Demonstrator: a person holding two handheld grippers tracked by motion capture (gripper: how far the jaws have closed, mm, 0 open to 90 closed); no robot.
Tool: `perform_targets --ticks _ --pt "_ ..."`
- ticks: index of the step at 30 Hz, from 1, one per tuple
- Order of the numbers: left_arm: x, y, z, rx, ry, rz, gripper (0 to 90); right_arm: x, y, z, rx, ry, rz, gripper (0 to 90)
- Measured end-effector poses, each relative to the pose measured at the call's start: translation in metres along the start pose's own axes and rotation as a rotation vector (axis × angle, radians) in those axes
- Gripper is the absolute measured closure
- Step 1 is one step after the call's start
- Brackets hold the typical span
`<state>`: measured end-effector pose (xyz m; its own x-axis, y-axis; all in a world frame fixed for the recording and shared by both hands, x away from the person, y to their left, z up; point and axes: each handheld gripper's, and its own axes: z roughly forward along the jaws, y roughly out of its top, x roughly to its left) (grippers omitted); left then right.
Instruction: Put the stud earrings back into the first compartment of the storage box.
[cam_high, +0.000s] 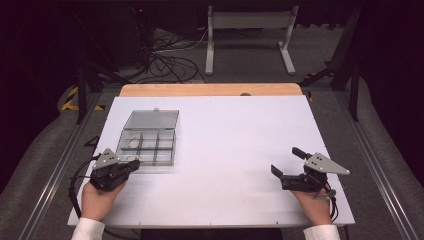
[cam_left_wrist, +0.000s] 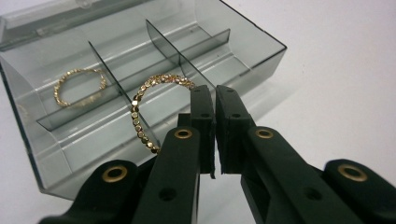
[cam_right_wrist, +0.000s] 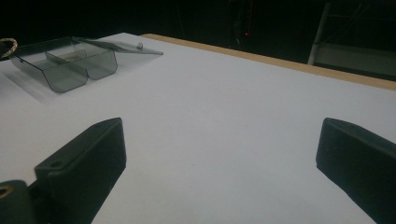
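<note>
Left tool (cam_left_wrist: 215, 100) jaws nearly closed, pinching a gold beaded bracelet (cam_left_wrist: 144, 112) at one end; bracelet arcs off toward 10 o'clock, hanging just over the near edge of the smoky clear compartment box (cam_left_wrist: 261, 60). In the high view, left tool (cam_high: 131, 165) sits right at the box's near-left corner, approx 7 o'clock on the white desk (cam_high: 230, 150). A 2nd gold bracelet (cam_left_wrist: 77, 86) lies in the box's far-left compartment. Box lid (cam_high: 151, 119) open, laid back toward 12. Right tool (cam_high: 285, 165) at 4 o'clock, jaws wide, gripping nothing, well apart from the box.
</note>
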<state>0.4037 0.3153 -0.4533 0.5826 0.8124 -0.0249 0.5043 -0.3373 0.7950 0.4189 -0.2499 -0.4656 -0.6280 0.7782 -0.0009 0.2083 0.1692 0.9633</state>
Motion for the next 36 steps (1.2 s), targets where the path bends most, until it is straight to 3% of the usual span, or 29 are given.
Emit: perform_targets --ticks 7,30,36 --pt "0.014 0.012 0.001 -0.034 0.013 -0.024 86.8 0.000 0.000 0.001 0.002 0.003 0.002 2.2" --pt "0.044 0.032 0.022 -0.017 0.067 -0.072 86.7 -0.001 -0.001 0.001 0.006 -0.001 0.005 2.3" --pt "0.051 0.036 0.026 -0.015 0.064 -0.089 86.7 -0.001 -0.001 0.001 0.006 -0.003 0.006 2.3"
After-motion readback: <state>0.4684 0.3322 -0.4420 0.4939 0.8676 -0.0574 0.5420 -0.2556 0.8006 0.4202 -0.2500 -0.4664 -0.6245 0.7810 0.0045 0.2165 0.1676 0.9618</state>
